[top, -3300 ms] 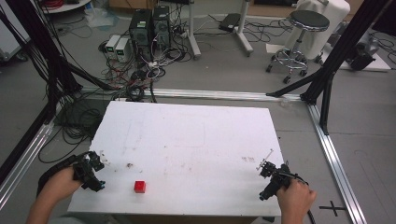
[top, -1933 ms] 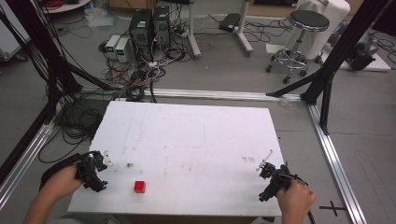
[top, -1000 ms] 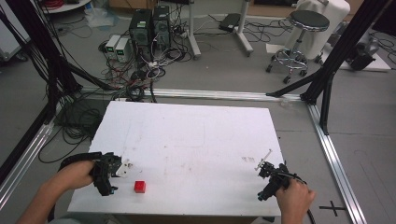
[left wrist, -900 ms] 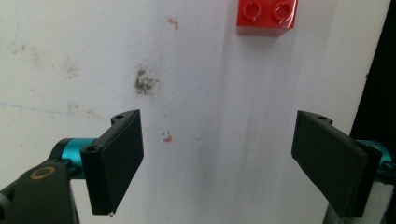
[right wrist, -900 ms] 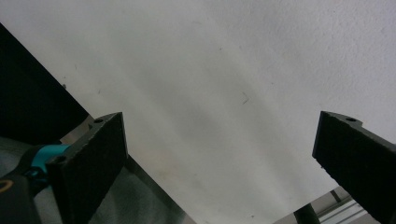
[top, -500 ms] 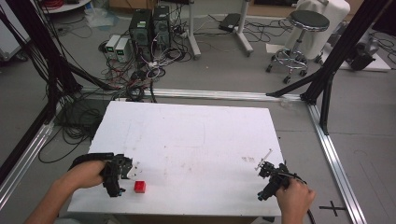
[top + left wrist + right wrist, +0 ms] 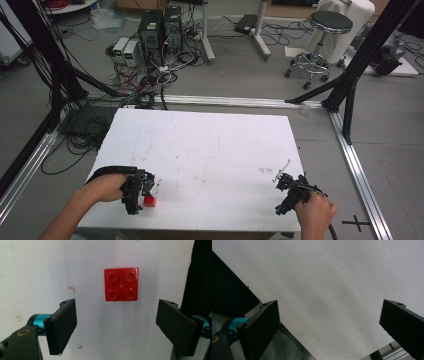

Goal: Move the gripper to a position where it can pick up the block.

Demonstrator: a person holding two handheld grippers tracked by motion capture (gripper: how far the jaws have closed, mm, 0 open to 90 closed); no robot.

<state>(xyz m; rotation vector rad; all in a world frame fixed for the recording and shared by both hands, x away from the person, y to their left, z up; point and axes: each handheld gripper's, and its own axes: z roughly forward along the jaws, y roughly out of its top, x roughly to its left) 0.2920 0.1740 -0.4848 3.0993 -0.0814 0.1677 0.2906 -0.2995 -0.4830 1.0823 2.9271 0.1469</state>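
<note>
Both forearms are bare, no sleeves in sight. Each hand grips a black, knobbly-looking tool. The left gripper (image 7: 142, 186) is a dark cluster of brackets with a thick black cable looping back along the forearm. The right gripper (image 7: 289, 188) is much the same, black throughout, with a thin pale rod sticking out from its front and a black cable trailing behind the right hand (image 7: 313, 212). Up close, in the gripper views, the jaws are flat, matt black rectangular pads with a finely textured face and a small screw hole near the top corner. Behind each pad sits a shiny teal-blue metal collar, and on the left gripper a black link carries a brass-coloured ring.
</note>
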